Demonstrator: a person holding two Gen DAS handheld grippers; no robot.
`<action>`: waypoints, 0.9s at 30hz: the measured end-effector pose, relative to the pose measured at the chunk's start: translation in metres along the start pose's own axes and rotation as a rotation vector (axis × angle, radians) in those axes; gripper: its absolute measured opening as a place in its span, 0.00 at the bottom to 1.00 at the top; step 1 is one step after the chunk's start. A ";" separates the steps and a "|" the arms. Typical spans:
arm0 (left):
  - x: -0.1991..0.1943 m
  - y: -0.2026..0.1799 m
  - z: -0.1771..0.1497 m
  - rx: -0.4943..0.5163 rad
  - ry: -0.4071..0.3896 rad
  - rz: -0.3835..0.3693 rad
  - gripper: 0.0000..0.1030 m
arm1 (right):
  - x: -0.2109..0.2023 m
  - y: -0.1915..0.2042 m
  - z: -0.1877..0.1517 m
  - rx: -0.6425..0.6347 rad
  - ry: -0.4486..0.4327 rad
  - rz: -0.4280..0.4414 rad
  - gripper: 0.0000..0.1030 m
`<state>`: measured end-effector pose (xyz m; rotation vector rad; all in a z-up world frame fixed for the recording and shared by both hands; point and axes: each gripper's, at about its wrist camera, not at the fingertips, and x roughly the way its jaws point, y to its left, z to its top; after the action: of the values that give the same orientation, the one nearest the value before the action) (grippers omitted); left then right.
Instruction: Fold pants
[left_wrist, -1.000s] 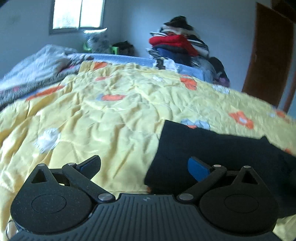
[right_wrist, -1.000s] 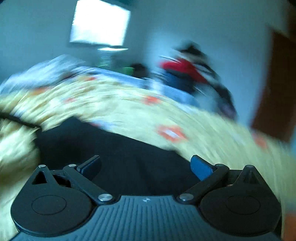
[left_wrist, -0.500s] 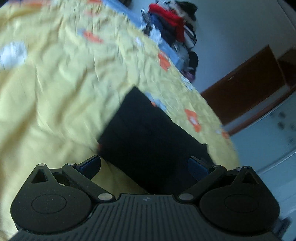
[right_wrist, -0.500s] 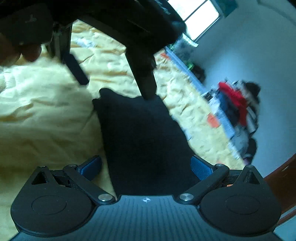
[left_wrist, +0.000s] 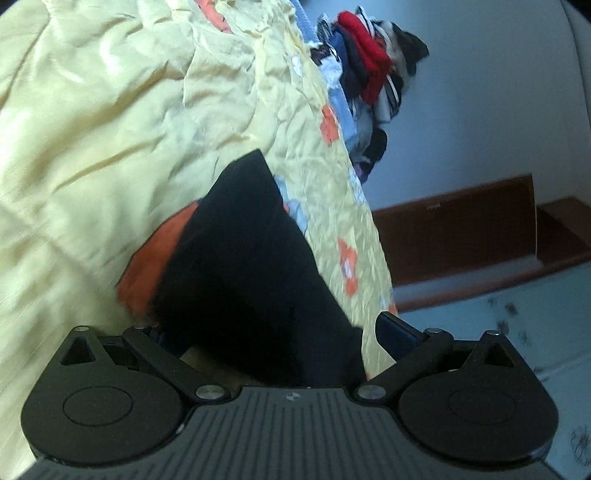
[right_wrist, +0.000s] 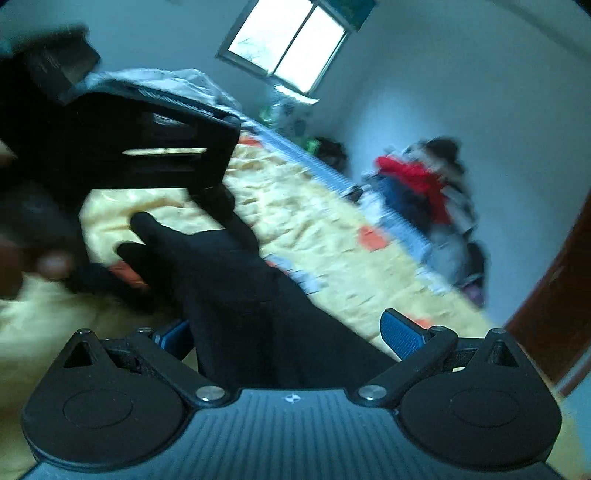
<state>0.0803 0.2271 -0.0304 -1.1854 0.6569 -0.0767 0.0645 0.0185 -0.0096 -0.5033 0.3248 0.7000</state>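
Observation:
Black pants (left_wrist: 243, 258) lie folded on a yellow flowered bedspread (left_wrist: 92, 129). In the left wrist view my left gripper (left_wrist: 275, 332) is open, its fingers set wide on either side of the pants' near end; the left pad is hidden by the cloth. In the right wrist view my right gripper (right_wrist: 288, 334) is open astride the pants (right_wrist: 236, 280), with blue pads (right_wrist: 400, 334) on both sides. The left gripper (right_wrist: 122, 147) shows there at the upper left, blurred, above the far end of the pants.
A pile of clothes (left_wrist: 369, 77) with a red garment lies at the far end of the bed (right_wrist: 417, 188). A brown door (left_wrist: 461, 229) and a window (right_wrist: 288, 48) are in the walls. A hand (right_wrist: 22, 266) holds the left gripper.
Both grippers have come down close over the pants and tilted. The left view has rolled sideways; the pants now fill the gap between each gripper's fingers.

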 end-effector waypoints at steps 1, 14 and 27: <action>0.002 -0.001 0.002 -0.007 -0.008 -0.003 0.98 | -0.006 -0.009 0.000 0.035 -0.001 0.076 1.00; 0.011 0.007 0.001 0.088 -0.038 0.065 0.13 | 0.050 -0.030 0.011 0.052 0.108 0.178 0.40; -0.002 -0.122 -0.073 0.696 -0.212 0.124 0.12 | -0.005 -0.098 -0.010 0.415 -0.100 0.280 0.32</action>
<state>0.0749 0.1186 0.0621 -0.4720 0.4554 -0.0664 0.1261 -0.0536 0.0168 -0.0259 0.4385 0.8988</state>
